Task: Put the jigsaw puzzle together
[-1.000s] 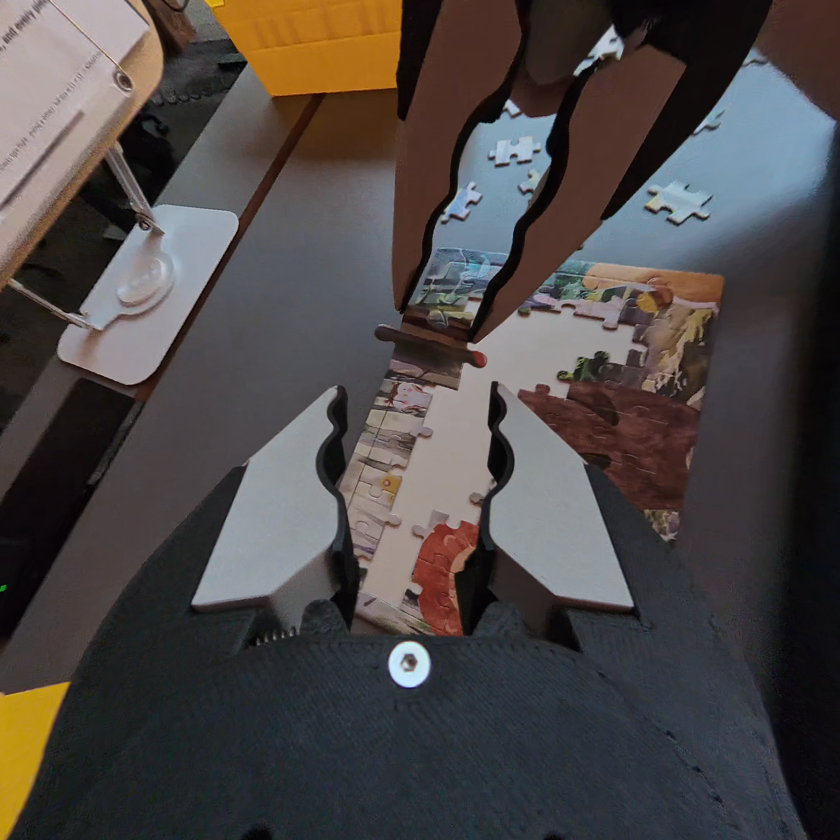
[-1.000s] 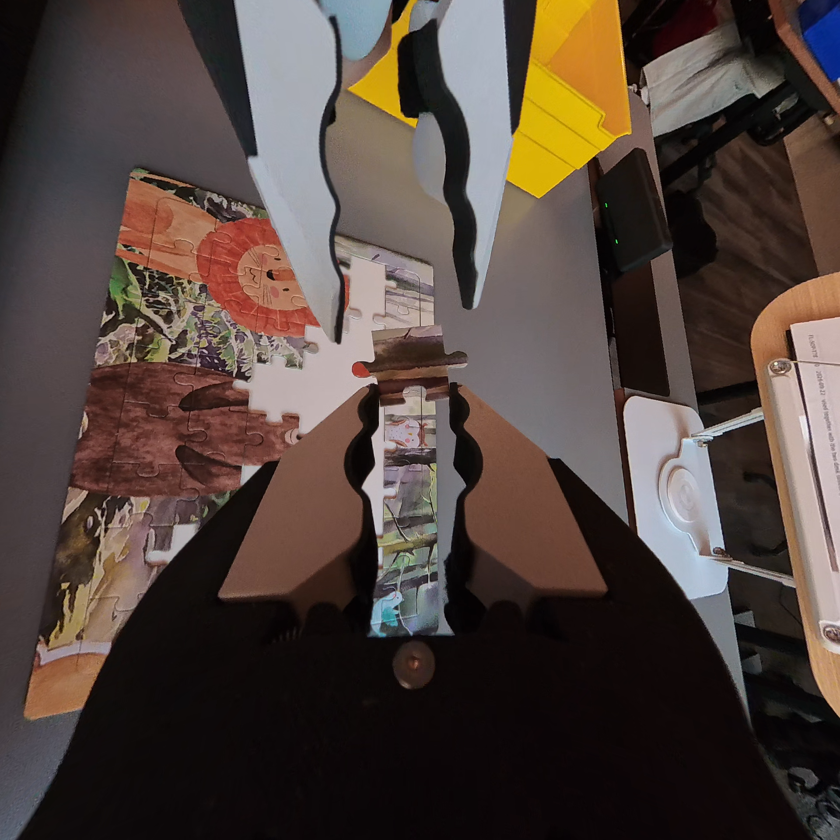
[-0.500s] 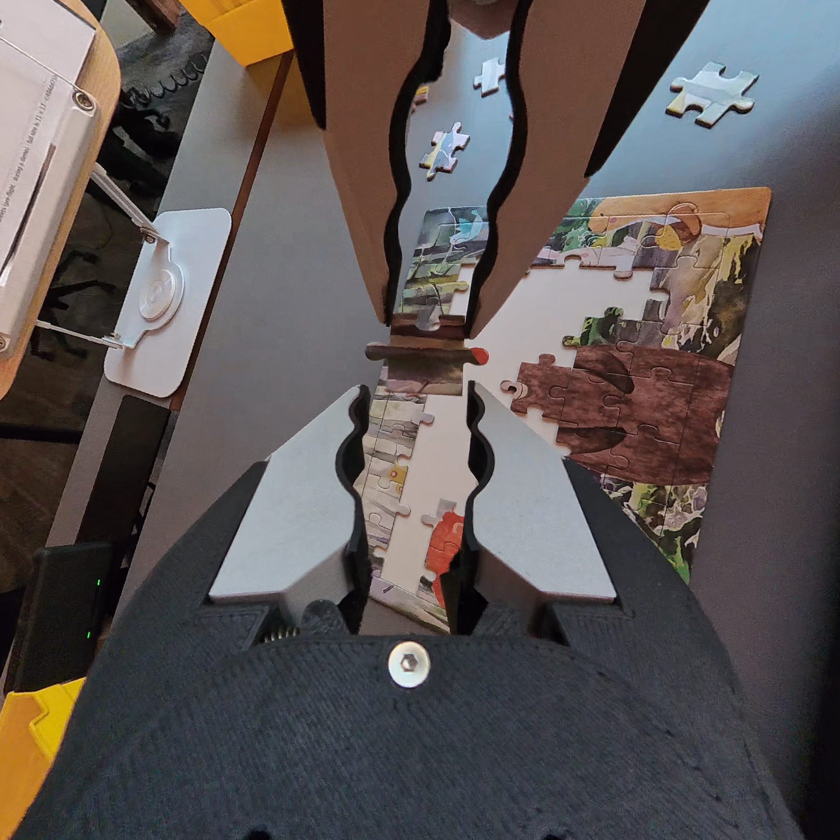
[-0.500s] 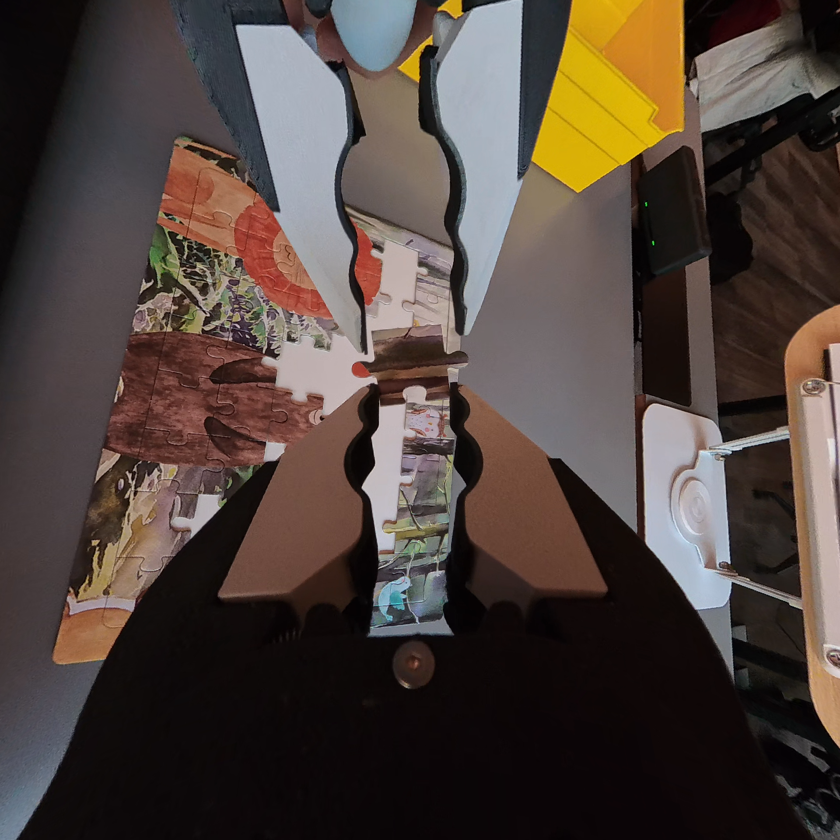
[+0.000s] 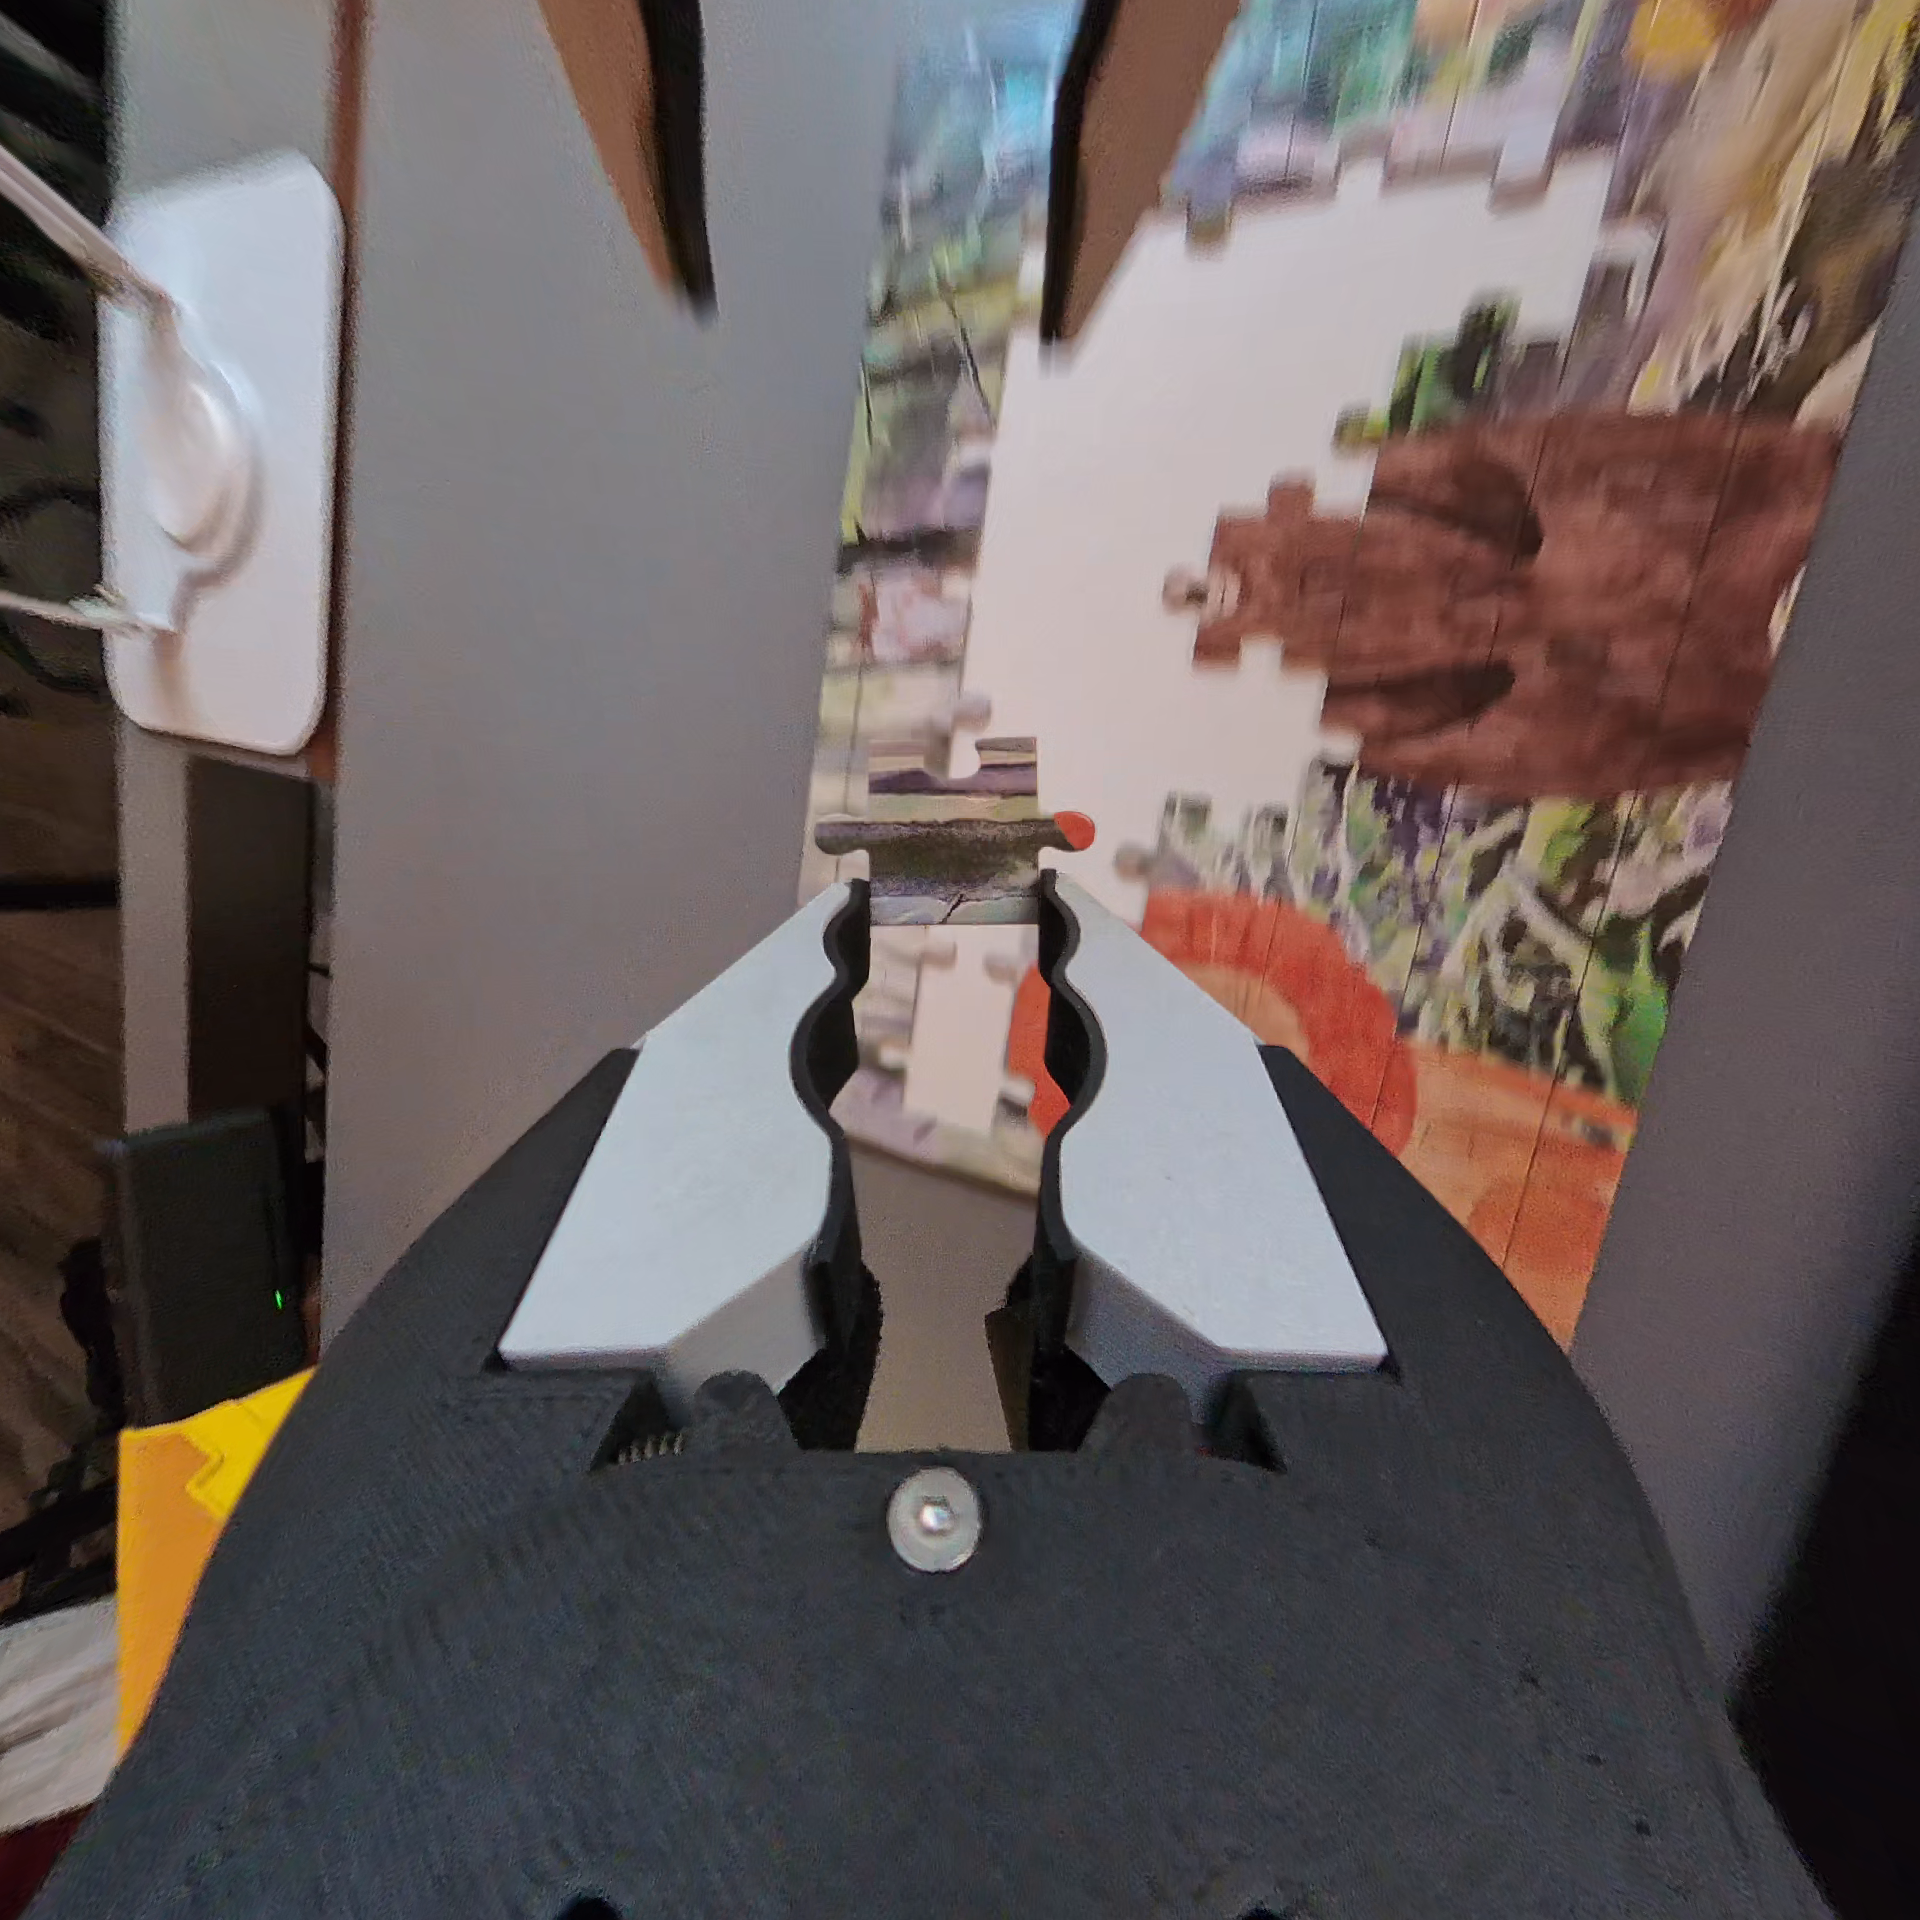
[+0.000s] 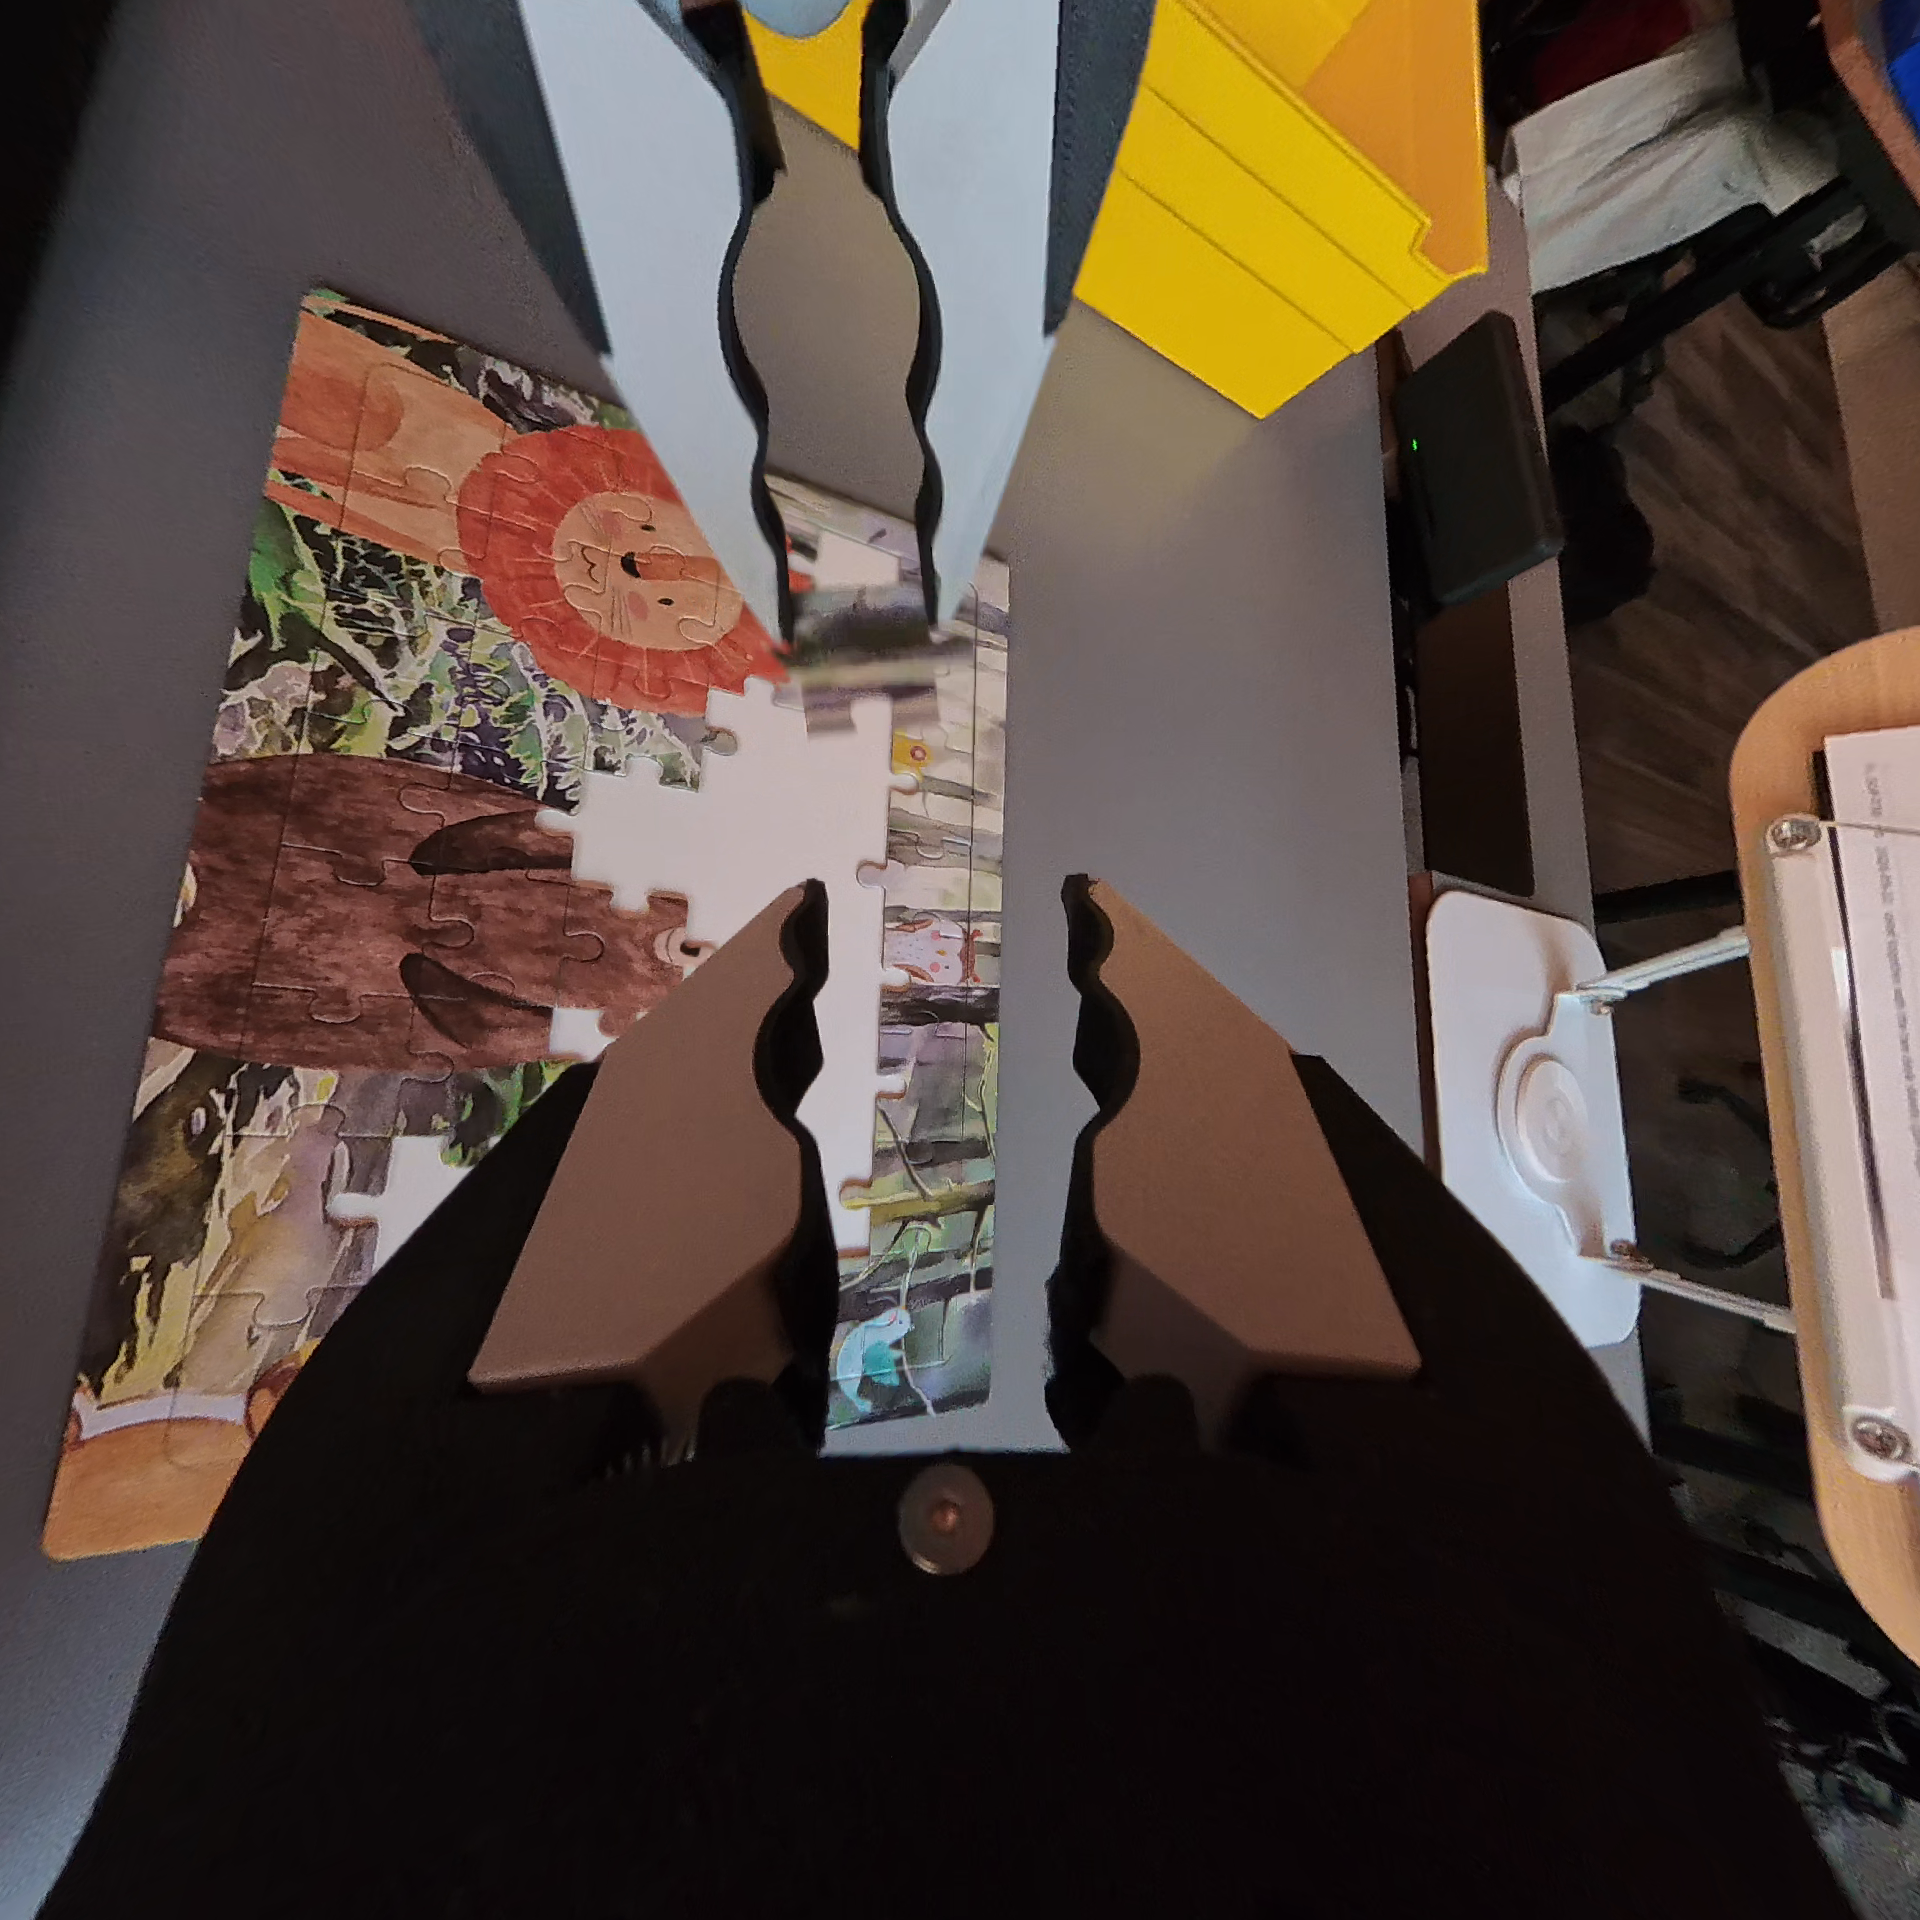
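The partly built jigsaw puzzle (image 6: 416,831) lies flat on the grey table, with a lion, a brown log and a white gap in the middle; it also shows in the left wrist view (image 5: 1507,644). My left gripper (image 5: 951,894) is shut on a brown-grey puzzle piece (image 5: 951,831) with a red tab and holds it above the puzzle's long edge strip. In the right wrist view the left gripper (image 6: 857,629) hangs from the top with the blurred piece (image 6: 862,665) at its tips. My right gripper (image 6: 940,894) is open and empty above the edge strip.
A yellow bin (image 6: 1299,187) stands at the far table edge. A black box with a green light (image 6: 1475,468) and a white stand base (image 6: 1527,1101) sit off the table's right side, next to a wooden board with paper (image 6: 1849,1039). About 9 cm separates my left fingertips from my right.
My right gripper has let go of the piece, opened and drawn back. My left gripper has shut on the piece and now carries it toward the lion end of the puzzle.
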Motion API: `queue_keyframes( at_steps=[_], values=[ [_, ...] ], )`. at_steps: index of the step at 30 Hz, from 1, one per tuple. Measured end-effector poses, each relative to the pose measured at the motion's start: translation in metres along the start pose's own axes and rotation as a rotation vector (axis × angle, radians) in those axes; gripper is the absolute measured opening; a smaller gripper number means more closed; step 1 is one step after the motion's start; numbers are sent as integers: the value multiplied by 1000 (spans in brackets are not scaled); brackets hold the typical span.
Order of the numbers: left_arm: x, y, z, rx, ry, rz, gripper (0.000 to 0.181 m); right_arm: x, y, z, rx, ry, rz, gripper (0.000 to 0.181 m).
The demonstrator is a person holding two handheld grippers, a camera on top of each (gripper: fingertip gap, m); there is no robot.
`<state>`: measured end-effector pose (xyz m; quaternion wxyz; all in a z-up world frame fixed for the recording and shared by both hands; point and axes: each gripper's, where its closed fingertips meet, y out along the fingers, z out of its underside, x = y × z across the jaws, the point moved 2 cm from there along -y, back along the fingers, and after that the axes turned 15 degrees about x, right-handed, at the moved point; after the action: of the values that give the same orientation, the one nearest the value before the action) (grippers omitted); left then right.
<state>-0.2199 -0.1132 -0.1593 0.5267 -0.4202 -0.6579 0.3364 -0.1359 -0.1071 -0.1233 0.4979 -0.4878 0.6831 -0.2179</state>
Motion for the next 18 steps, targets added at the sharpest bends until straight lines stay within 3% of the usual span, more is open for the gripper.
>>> queue_keyframes(
  at_steps=[4, 8, 12, 18],
  values=[
    [8, 16, 54, 317, 46, 133, 30, -5, -3, 6, -13, 37, -26, 42],
    [14, 29, 73, 473, 138, 217, 31, 1, 3, 10, 27, 13, -44, 41],
    [12, 35, 74, 495, 170, 297, 30, 3, 5, 13, 53, -3, -43, 41],
    [14, 40, 78, 516, 209, 303, 31, 0, -1, 11, 24, 10, -42, 40]
  ],
)
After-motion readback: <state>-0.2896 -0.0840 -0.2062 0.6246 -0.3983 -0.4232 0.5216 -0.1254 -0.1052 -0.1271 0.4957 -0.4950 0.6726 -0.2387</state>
